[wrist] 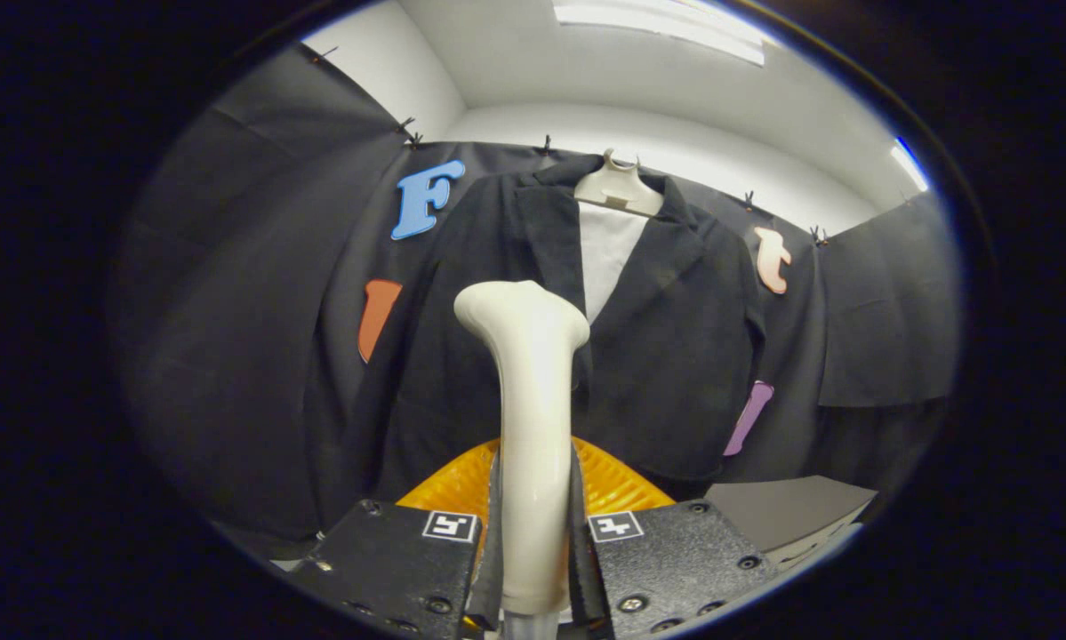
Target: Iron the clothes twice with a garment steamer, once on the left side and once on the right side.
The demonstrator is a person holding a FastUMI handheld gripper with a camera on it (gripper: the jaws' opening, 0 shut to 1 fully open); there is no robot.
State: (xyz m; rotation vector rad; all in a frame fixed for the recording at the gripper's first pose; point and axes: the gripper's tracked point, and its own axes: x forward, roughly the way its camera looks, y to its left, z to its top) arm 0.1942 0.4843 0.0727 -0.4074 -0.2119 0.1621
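A cream garment steamer [533, 427] stands upright between my fingers, and my gripper [534, 524] is shut on its handle. Its head [522, 316] curves toward the clothes, close in front of the jacket's middle, slightly to the left of the opening. A dark jacket [666, 356] hangs beyond the steamer on a pale hanger [619, 188], with a white shirt [611, 253] showing inside the lapels. Whether the steamer head touches the cloth cannot be told.
An orange ribbed object [452, 484] lies just behind the steamer handle, under the jacket's hem. A grey flat surface [786, 511] sits low to the right. Black cloth walls hang behind and to both sides, with a white ceiling above.
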